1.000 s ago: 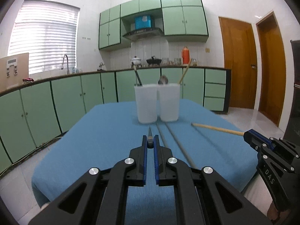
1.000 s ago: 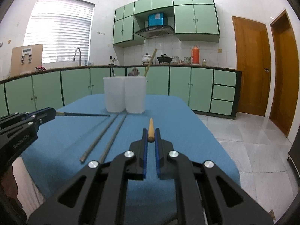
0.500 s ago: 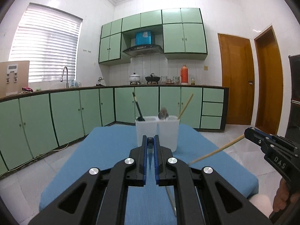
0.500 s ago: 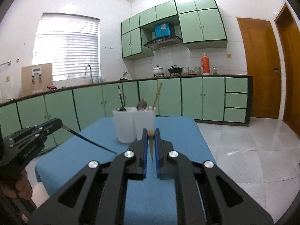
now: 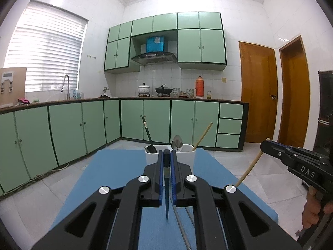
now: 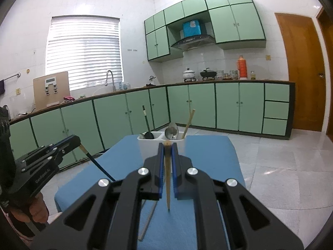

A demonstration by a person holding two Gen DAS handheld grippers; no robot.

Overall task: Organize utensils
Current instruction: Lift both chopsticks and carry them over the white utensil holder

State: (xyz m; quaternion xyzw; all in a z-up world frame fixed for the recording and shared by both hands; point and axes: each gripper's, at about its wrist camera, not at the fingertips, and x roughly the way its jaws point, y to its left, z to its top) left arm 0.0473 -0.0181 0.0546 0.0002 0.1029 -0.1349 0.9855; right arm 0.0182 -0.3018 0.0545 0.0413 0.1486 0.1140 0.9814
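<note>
Two grippers, one chopstick each, above the blue surface (image 5: 116,173).
Left gripper (image 5: 167,156) is clenched on a dark chopstick (image 5: 167,189), tip hanging down; right gripper (image 6: 167,148) clamps a wooden chopstick (image 6: 167,183) likewise. Ahead of both, two white holders (image 6: 160,143) hold utensils; two metal chopsticks (image 5: 183,225) lie below.

"DAS" in white letters on right gripper (image 5: 264,145) body; lettering on left gripper (image 6: 78,141) body illegible.
</note>
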